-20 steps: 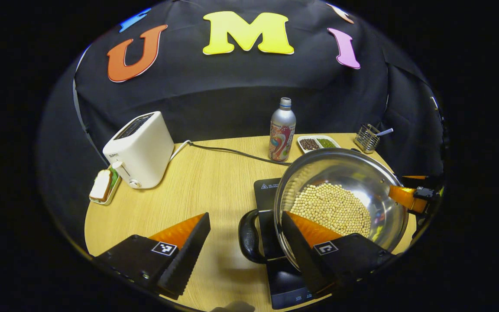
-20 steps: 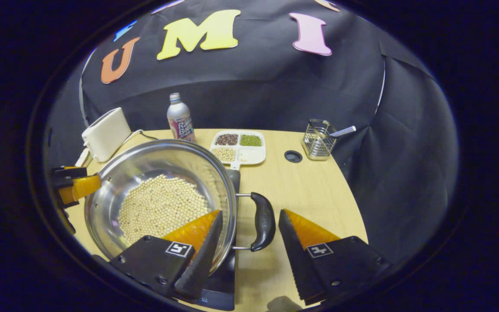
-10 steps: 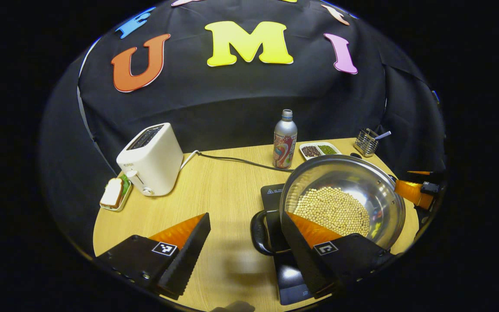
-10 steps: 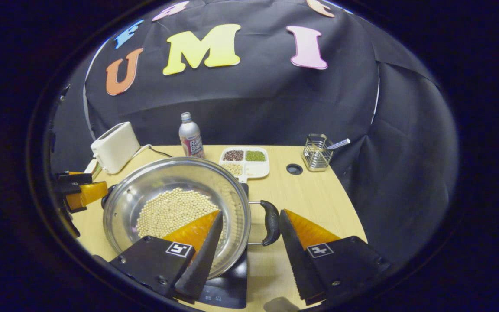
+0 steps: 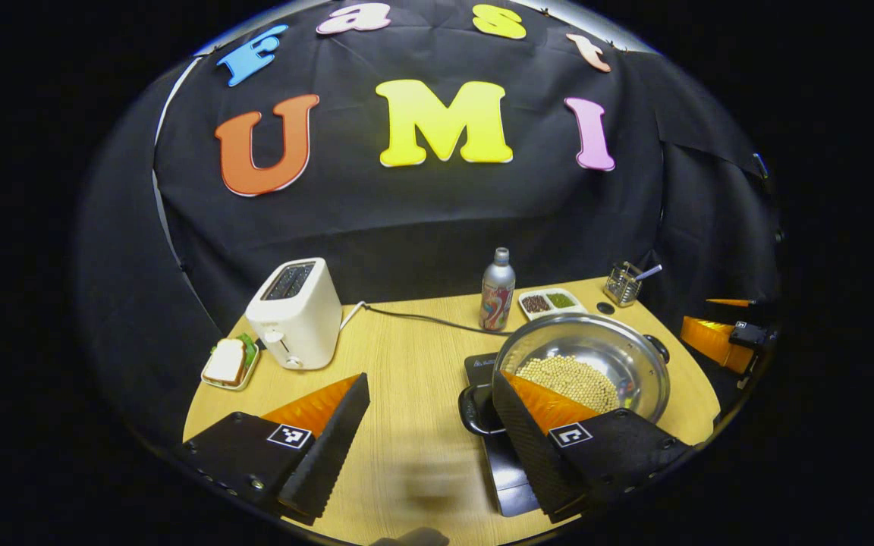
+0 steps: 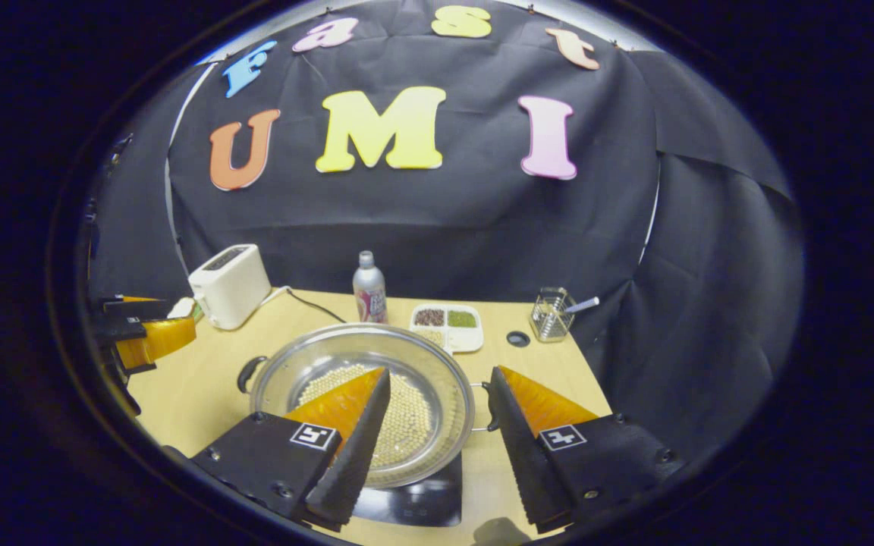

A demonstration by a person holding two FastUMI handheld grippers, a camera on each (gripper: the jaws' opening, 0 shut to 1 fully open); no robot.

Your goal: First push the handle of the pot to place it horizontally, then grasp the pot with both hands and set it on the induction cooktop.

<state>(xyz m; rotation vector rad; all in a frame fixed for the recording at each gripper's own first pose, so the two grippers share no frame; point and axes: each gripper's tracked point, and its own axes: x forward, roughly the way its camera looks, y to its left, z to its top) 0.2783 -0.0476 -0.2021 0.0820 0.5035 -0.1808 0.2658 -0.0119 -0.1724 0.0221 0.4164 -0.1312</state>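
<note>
The pot (image 6: 365, 402), holding pale beans (image 6: 407, 413), is sitting on the induction cooktop (image 6: 414, 504) near the front of the tabletop (image 5: 407, 356), its two black handles (image 5: 475, 406) pointing out to either side. The left claw (image 5: 429, 432) is hanging released above the tabletop, clear of the near handle. The right claw (image 6: 437, 436) is likewise spread wide, gripping nothing, above the pot's rim. Farther back are standing a toaster (image 5: 297, 315), a bottle (image 5: 498, 292), a divided dish (image 6: 448, 322) and a wire holder (image 6: 551, 315).
</note>
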